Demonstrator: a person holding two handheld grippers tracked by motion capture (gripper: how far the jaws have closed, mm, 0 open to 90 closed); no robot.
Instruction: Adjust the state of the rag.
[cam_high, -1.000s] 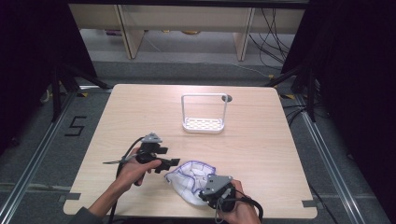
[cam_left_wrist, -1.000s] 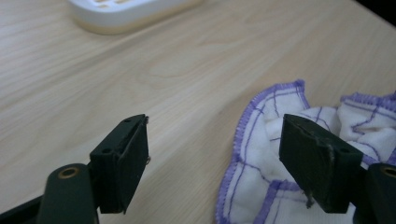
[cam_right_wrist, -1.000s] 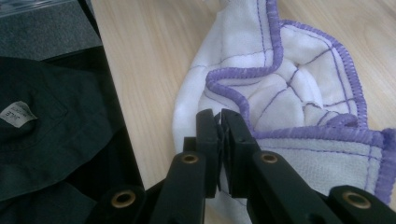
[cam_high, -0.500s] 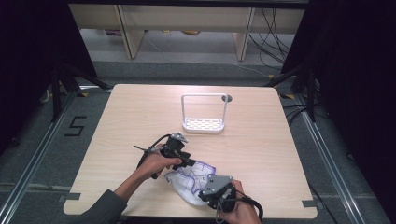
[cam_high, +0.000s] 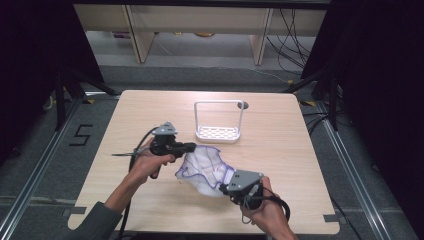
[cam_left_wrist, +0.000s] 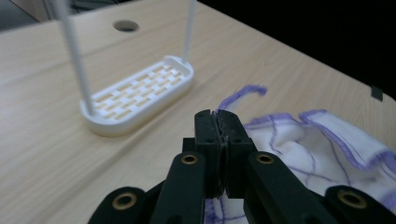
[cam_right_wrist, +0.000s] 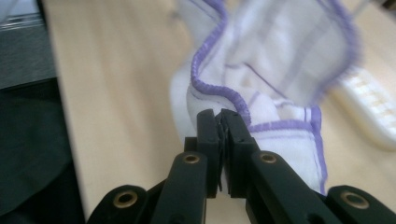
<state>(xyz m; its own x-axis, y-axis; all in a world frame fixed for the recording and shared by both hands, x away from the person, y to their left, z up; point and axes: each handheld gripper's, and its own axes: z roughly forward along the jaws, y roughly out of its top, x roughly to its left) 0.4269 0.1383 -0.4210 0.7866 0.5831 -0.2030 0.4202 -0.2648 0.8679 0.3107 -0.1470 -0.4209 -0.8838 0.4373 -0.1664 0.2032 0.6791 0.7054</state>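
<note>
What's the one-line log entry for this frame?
left gripper: shut on cloth | right gripper: shut on cloth | cloth: stretched between them | rack: beyond, apart

Left tongs (cam_left_wrist: 218, 122) pinch the purple-edged cloth (cam_left_wrist: 327, 149) beside a white rack (cam_left_wrist: 140, 95).

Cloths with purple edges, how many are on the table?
1. The cloth lies crumpled on the table's near half, in front of the white rack, stretched between the left gripper and the right gripper.
</note>
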